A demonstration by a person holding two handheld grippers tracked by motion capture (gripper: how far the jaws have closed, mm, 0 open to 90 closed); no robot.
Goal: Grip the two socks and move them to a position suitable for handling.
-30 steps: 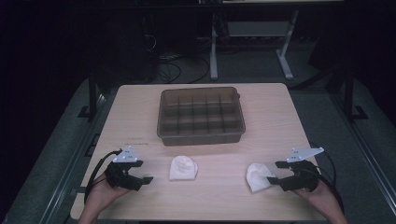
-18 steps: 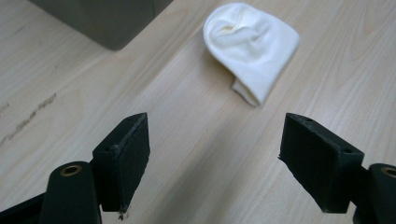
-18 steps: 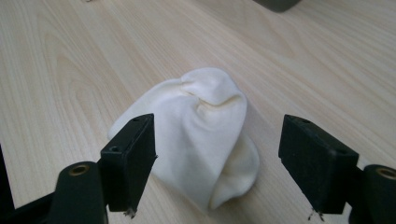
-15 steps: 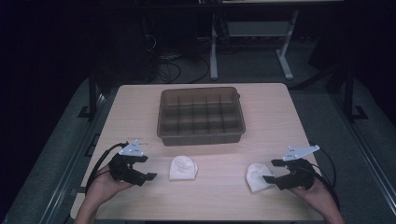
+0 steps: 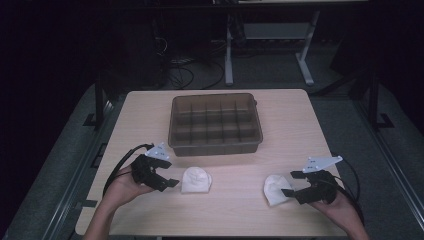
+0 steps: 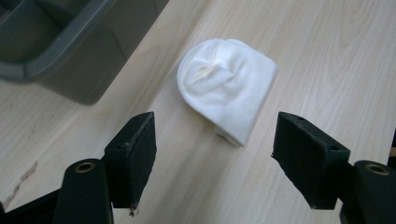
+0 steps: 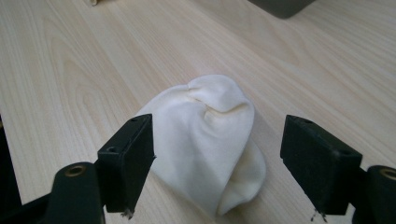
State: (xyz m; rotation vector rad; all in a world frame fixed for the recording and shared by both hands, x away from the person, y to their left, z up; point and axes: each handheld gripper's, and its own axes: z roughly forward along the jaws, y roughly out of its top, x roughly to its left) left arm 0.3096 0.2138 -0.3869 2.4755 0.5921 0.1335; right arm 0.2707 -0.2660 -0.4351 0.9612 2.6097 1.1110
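Observation:
Two white rolled cloth bundles lie on the wooden table. The left bundle [image 5: 196, 180] [image 6: 226, 88] sits just ahead of my left gripper [image 5: 169, 182] [image 6: 212, 135]. That gripper is open; its jaws have just been closing a little, with nothing between the pads. The right bundle [image 5: 276, 189] [image 7: 205, 135] lies partly between the wide-apart jaws of my open right gripper [image 5: 290, 184] [image 7: 217, 144], and neither pad touches it. A brown compartment bin [image 5: 215, 147] [image 6: 70, 56] stands behind both bundles at the table's middle.
The bin's front wall is close to the left bundle. The table's near edge [image 5: 220, 235] runs just under both hands. Bare wood [image 5: 235, 175] lies between the two bundles. Dark floor, cables and a desk frame [image 5: 229, 55] lie beyond the far edge.
My left gripper has moved right and slightly up, closer to the left bundle. The right gripper and both bundles have stayed in place.

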